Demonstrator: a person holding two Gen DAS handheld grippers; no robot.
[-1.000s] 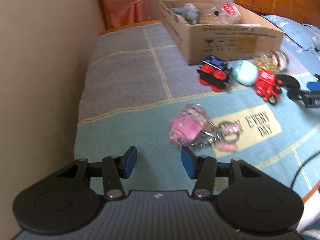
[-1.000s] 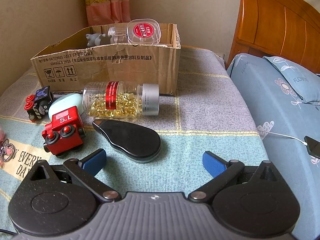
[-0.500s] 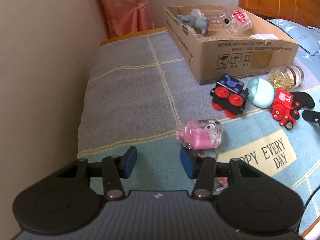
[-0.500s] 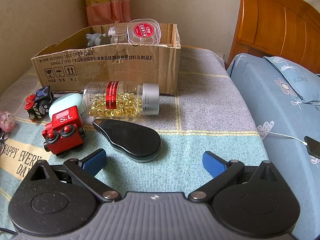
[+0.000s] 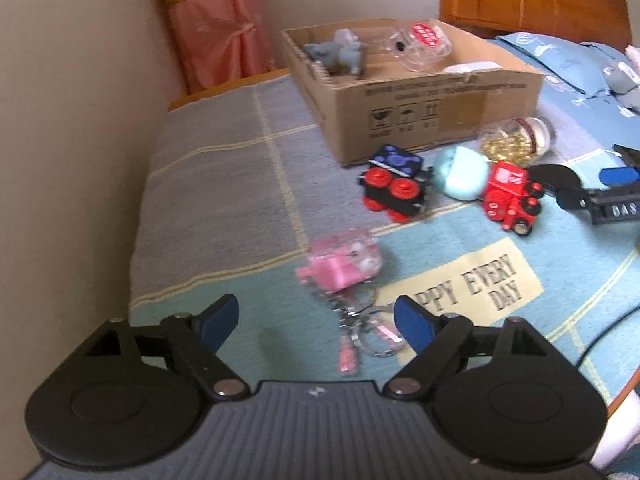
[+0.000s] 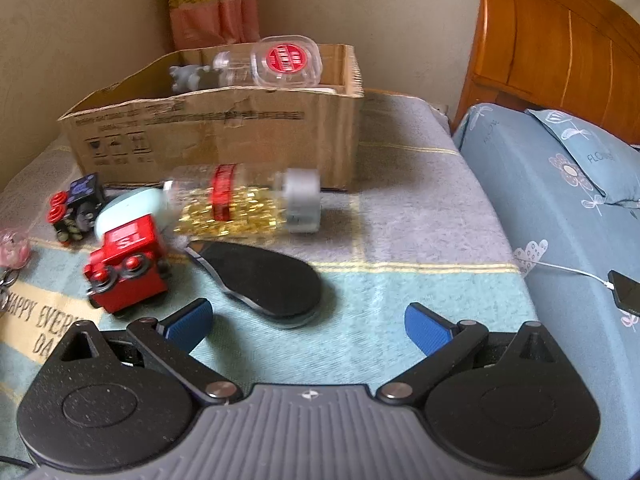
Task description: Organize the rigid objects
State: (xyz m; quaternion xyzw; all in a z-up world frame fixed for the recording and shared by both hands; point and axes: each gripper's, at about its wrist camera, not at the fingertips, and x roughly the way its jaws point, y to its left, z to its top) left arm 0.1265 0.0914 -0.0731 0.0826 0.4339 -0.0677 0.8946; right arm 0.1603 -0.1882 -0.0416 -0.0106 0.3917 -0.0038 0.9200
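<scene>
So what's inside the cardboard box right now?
In the box: a grey toy animal, a clear jar with a red label and something white by the far wall. The box walls hide its floor, so anything lower down can't be seen.

Cardboard box (image 6: 224, 136) sits at the back of the blanket (image 6: 400, 208), near the wall. Jar (image 6: 244, 204) lies on its side just in front of the box. Two toy trains (image 5: 394, 188) (image 5: 510, 196) with an egg-shaped case (image 5: 460, 174) between them. Keychain (image 5: 344, 268) further forward, apart. Phone (image 6: 626, 292) on the bed to the right.
</scene>
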